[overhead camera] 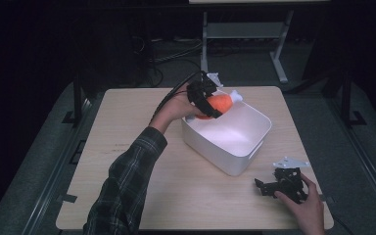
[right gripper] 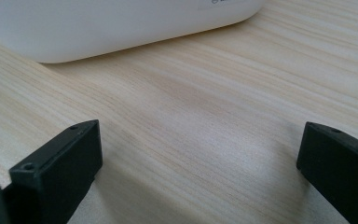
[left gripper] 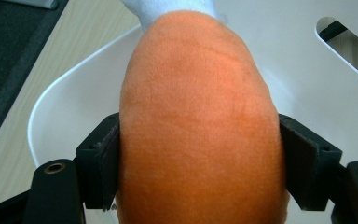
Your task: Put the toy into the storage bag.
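Observation:
An orange plush toy point(overhead camera: 219, 103) with a white end sits between the jaws of my left gripper point(overhead camera: 214, 101), held over the far left corner of a white plastic bin point(overhead camera: 250, 147). In the left gripper view the toy point(left gripper: 200, 107) bulges between the two pads point(left gripper: 108, 158), which press on its sides, with the bin's inside point(left gripper: 298, 70) beyond. My right gripper point(overhead camera: 267, 183) rests in a hand on the wooden table point(overhead camera: 127, 166) at the front right, jaws pointing left. In the right gripper view its jaws point(right gripper: 198, 149) stand wide apart over bare wood, with the bin's wall point(right gripper: 98, 23) ahead.
The bin stands slantwise at the middle right of the table, with a handle slot point(left gripper: 347, 51) in its wall. A plaid sleeve point(overhead camera: 122, 186) reaches in from the bottom left. A metal frame point(overhead camera: 245, 34) stands on the dark floor behind the table.

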Tool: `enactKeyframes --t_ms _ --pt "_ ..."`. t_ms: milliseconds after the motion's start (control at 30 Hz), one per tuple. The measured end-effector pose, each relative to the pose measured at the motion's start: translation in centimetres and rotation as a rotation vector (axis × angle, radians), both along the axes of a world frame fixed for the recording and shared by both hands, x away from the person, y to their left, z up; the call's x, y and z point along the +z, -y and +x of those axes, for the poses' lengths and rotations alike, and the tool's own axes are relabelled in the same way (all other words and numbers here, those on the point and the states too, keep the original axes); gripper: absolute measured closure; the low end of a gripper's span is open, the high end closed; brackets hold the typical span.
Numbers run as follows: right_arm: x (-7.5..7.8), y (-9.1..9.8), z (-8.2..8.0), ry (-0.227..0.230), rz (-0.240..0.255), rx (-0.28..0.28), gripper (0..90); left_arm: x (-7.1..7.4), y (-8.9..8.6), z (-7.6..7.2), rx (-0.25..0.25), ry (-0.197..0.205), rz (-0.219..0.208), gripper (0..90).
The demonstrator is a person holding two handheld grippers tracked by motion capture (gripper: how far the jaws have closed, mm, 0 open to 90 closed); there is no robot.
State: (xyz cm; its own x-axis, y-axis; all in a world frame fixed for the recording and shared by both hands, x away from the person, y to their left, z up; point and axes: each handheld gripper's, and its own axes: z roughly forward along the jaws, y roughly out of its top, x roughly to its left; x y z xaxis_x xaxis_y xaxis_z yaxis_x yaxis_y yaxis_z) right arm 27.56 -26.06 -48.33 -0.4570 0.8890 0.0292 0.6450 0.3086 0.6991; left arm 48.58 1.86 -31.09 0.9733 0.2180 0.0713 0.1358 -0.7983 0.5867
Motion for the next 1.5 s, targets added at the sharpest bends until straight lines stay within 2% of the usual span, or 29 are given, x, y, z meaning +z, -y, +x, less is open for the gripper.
enactKeyframes --t_ms 467,733,900,1167,1500 --pt "0.0 0.0 0.0 0.0 0.0 0.0 0.0 -0.2 -0.2 0.2 0.014 -0.006 0.001 14.1" --pt "0.0 0.0 0.0 0.0 0.0 0.0 0.0 0.4 -0.7 0.0 0.023 0.008 -0.009 14.1" --pt "0.0 0.0 0.0 -0.001 0.0 0.001 0.0 1.1 -1.6 -0.6 0.035 0.009 -0.02 14.1" --pt "0.0 0.0 0.0 0.0 0.001 0.001 0.0 2.2 -3.4 -1.7 0.055 0.017 -0.059 14.2" --pt "0.0 0.0 0.0 -0.001 0.002 0.001 0.0 2.6 -5.9 -2.8 0.102 0.024 -0.084 14.5"
